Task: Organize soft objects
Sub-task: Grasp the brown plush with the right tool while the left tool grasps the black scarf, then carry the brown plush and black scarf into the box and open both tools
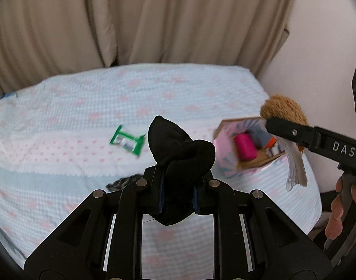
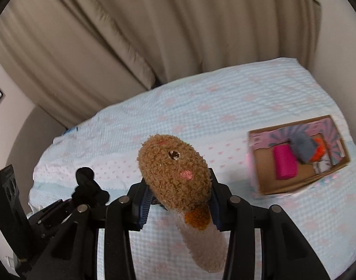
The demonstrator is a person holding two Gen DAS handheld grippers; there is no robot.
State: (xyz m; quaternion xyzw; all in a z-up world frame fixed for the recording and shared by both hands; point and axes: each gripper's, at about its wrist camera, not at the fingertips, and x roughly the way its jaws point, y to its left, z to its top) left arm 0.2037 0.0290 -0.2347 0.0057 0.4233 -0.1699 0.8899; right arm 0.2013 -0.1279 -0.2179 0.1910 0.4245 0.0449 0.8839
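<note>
Left tongs: my left gripper (image 1: 178, 193) was squeezed tight on a black sock (image 1: 178, 149), which bulged up past the fingertips toward 12 o'clock and hung a short way below the pads.

Right tongs: my right gripper (image 2: 180, 200) stood partly closed on a brown plush toy (image 2: 175, 170); the pads pressed its sides, its head stuck up at 12 o'clock, and its pale end trailed down toward 5 o'clock.

Room to move: both tongs were held above the bed (image 1: 72, 116), with bare cover all around them. From the left tongs, the bed's far edge ran under the curtain (image 1: 131, 18) at 12 o'clock and its right edge dropped away at 3 o'clock beside a wall.

Writing: the letters "DAS" showed on the side of my right tongs in the left view. The green packet's print was too blurred to read.

Loose items: a dark patterned cloth (image 1: 124, 182) lay just beyond the left fingers at 10 o'clock; farther out at 11 o'clock lay a green packet (image 1: 127, 141).

Box: an open cardboard box (image 2: 292, 186) sat on the cover at 2 o'clock from either tongs, well apart from both, near the bed's right edge. Inside lay a pink roll (image 2: 285, 165), a grey soft item (image 2: 304, 147) and something orange (image 2: 320, 150).
</note>
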